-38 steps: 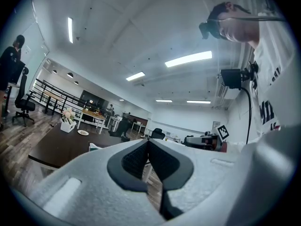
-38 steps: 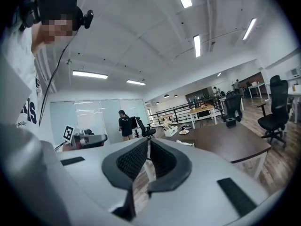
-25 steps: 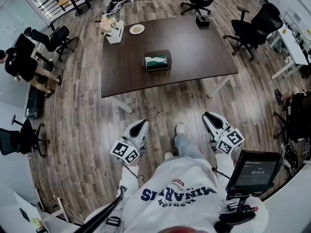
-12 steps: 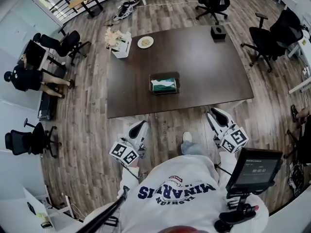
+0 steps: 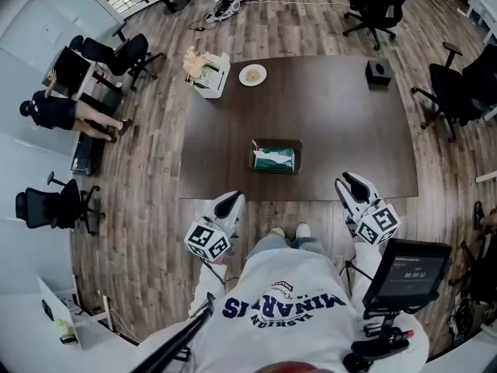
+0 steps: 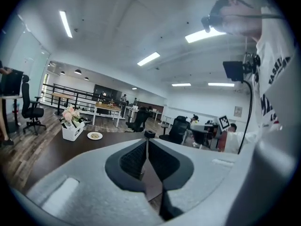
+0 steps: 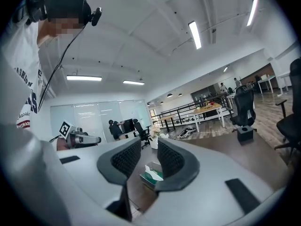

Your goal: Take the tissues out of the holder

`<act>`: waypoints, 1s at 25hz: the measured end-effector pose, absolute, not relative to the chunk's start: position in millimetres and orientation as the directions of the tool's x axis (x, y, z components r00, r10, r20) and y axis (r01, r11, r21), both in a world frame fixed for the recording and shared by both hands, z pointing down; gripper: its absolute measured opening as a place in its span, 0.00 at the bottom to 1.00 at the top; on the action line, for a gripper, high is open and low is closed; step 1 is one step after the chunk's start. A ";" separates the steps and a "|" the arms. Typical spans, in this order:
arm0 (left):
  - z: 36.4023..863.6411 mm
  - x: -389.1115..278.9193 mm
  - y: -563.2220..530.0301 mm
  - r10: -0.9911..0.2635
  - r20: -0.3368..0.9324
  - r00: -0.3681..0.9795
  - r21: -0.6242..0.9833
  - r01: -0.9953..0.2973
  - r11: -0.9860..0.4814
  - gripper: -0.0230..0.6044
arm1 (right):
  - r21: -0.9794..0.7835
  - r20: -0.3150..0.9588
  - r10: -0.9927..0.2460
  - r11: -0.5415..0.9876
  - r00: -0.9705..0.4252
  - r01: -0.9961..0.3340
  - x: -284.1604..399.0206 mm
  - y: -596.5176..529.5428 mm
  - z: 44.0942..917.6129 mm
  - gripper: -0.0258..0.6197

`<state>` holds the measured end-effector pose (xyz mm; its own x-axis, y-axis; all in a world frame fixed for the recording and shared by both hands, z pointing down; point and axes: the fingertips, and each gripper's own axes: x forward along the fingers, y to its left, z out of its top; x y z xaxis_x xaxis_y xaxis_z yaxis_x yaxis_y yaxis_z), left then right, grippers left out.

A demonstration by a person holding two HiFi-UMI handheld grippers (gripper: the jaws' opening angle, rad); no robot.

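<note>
Left claw (image 5: 230, 203) sits low on the left, ahead of the torso, tipped slightly down and pointing far; jaws pressed together, nothing in them. Right claw (image 5: 347, 182) is level on the right, also pointing far; jaws partway apart and have just been opening, nothing gripped between them. Claws well apart, roughly parallel.

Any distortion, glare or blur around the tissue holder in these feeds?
Head view: strong fisheye bending at the edges, yet the tissue holder on the table is sharp, evenly lit. Right gripper view: holder small but in focus; ceiling lights glare mildly. Left gripper view: dark vignetted corners.
</note>
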<state>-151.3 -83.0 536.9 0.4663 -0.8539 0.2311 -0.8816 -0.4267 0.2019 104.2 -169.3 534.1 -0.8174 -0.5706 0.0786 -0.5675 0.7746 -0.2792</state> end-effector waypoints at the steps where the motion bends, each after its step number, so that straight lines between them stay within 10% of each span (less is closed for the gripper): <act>1: 545.8 -151.3 -91.6 -0.840 0.275 0.468 0.166 -0.884 -0.438 0.05 | -0.278 0.081 -0.573 0.773 -0.816 -0.570 103.1 -172.2 532.1 0.19; 11: 714.7 -173.2 -217.4 -0.478 0.836 0.270 -0.177 -0.691 -0.701 0.11 | -0.273 0.095 -0.605 0.748 -0.790 -0.606 89.3 -178.7 530.2 0.20; 25: 849.8 -176.9 -258.3 -0.166 0.985 0.036 -0.145 -0.339 -0.930 0.26 | -0.271 0.203 -0.582 0.740 -0.788 -0.616 41.4 -184.3 562.1 0.28</act>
